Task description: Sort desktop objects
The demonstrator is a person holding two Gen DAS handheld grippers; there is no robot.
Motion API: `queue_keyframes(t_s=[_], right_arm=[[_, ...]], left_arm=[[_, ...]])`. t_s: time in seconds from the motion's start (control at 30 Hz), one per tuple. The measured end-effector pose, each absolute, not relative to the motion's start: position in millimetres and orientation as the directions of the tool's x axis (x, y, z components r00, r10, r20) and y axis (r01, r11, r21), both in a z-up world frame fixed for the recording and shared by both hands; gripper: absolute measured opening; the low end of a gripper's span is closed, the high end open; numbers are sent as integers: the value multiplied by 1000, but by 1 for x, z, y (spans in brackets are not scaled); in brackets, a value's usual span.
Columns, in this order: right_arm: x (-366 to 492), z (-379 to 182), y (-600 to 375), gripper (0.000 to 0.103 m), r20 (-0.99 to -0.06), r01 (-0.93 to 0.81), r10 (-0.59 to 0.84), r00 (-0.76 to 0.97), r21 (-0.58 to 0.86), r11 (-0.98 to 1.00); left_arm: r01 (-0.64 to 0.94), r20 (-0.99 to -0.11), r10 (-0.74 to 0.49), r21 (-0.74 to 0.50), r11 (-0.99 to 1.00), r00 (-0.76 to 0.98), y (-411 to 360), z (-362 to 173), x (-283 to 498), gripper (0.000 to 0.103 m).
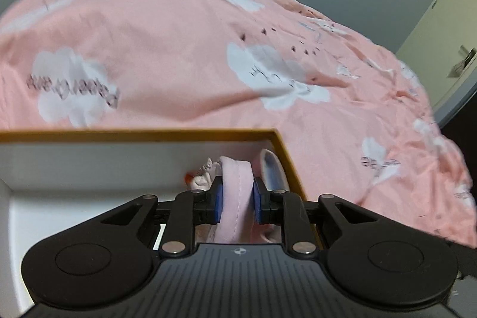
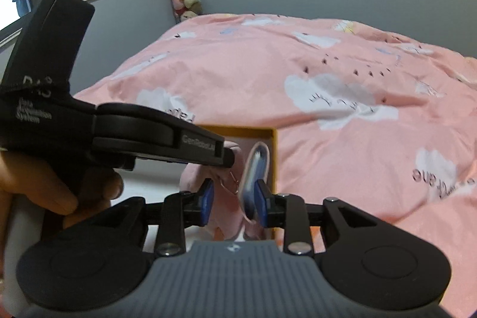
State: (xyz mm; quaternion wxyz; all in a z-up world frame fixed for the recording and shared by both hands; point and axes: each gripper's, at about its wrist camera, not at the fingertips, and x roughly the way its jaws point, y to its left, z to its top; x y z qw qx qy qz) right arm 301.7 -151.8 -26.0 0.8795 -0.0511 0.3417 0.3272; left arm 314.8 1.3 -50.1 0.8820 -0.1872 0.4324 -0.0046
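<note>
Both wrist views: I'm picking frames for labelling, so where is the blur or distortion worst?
Left wrist view: the pink bedspread is motion-smeared and its print unreadable, while the pink pouch in the left gripper stays fairly crisp. Right wrist view: the oval tag by the right gripper is streaked, and fisheye bends the box rim.

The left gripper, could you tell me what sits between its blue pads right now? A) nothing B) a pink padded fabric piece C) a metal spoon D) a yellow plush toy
B: the left gripper has its pads pressed on the pink padded fabric piece over the box.
</note>
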Motion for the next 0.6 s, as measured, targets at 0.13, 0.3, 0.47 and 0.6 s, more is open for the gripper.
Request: queue_keyframes(t_s=[0.13, 0.3, 0.47, 0.6], right_arm=[[296, -29, -165, 34, -620, -597, 546, 563, 151, 788], [295, -34, -173, 38, -615, -598, 562, 552, 178, 782], [296, -41, -177, 42, -614, -600, 575, 541, 196, 775], [293, -42, -180, 42, -605, -613, 589, 535, 201, 764]], left_arm=[[-160, -762, -236, -405, 900, 603, 9, -50, 317, 27], [-149, -758, -275, -437, 887, 591, 12, -47, 318, 46], [-150, -777, -248, -401, 904, 579, 10, -43, 313, 50], [-126, -765, -258, -403, 906, 590, 12, -37, 302, 50]])
